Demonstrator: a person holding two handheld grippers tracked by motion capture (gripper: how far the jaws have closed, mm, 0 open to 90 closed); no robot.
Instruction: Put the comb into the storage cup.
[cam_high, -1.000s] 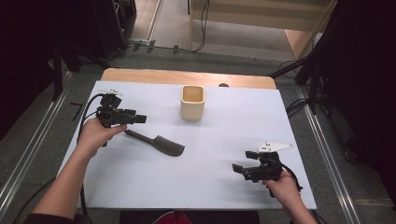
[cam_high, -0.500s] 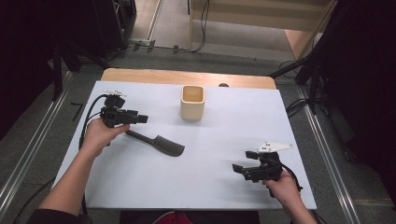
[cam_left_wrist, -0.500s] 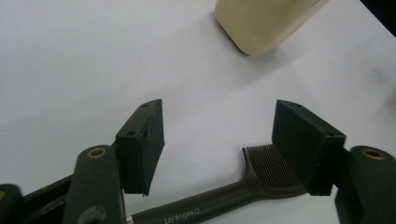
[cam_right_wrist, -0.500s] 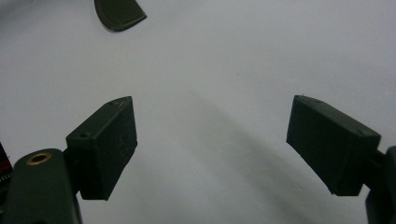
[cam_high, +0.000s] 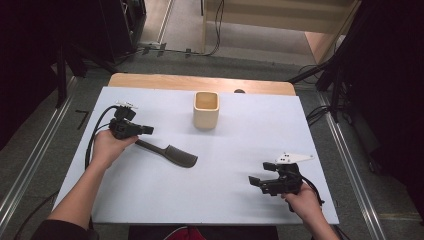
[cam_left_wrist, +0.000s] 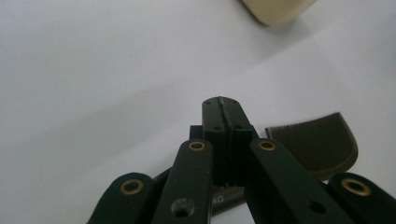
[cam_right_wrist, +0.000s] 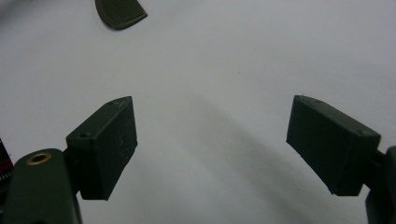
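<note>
Left tool (cam_high: 146, 130) has just closed its jaws on the handle of the dark flat plastic comb (cam_high: 172, 154) lying on the white tabletop (cam_high: 240, 145), probably for lifting toward the beige square cup (cam_high: 206, 109), while right tool (cam_high: 256, 181) waits wide open, empty.

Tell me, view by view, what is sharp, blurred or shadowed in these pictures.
High view: evenly lit, sharp; the beige square cup casts only a faint shadow on the white table. Left gripper view: the shut left gripper is crisp, the dark ribbed plastic comb soft. Right gripper view: a broad soft shadow lies between the open right gripper's jaws.
</note>
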